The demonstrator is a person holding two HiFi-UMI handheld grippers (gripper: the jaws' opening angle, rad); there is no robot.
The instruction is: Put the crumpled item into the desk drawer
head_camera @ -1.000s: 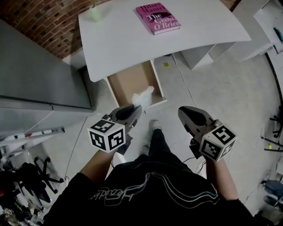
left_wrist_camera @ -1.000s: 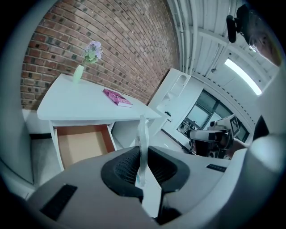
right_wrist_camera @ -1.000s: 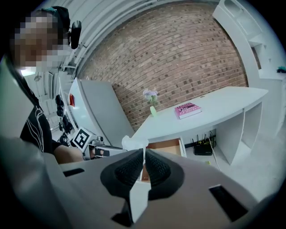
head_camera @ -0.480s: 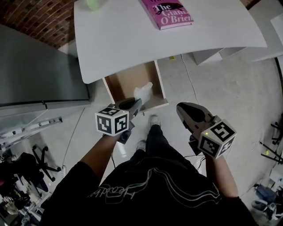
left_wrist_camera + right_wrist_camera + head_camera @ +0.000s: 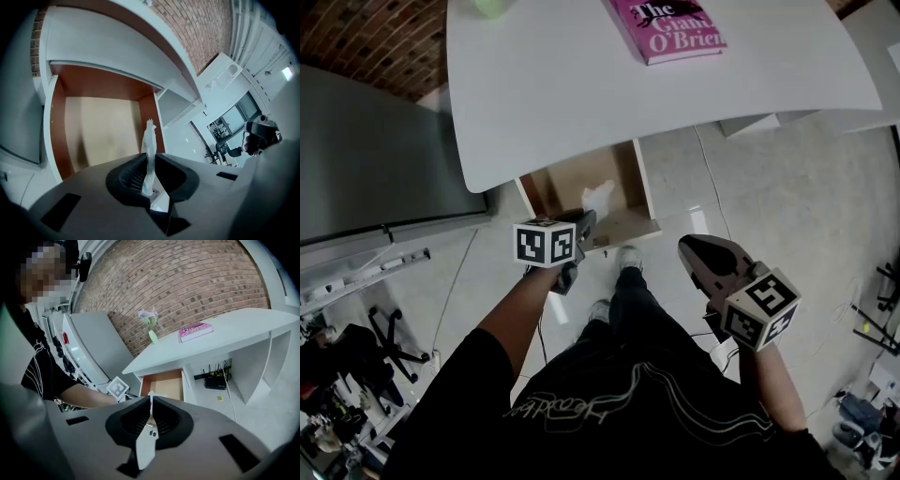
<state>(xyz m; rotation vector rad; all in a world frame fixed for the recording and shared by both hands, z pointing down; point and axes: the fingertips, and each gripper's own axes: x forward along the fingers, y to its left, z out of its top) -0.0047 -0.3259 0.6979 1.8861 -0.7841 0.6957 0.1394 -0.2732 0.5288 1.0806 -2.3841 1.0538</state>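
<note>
The right claw [image 5: 151, 401] hangs nearest, over the grey concrete floor [image 5: 787, 206], its jaws closed together on nothing. Ahead and to its left, the left claw [image 5: 149, 171] is narrowed onto the lower end of a white crumpled paper wad [image 5: 149, 140]. The wad sticks up past the tips, over the front right part of the open brown-lined wooden drawer [image 5: 103, 131]. Above the drawer spreads the white curved tabletop [image 5: 581, 84], and a pink hardcover book [image 5: 667, 26] lies at its far edge.
</note>
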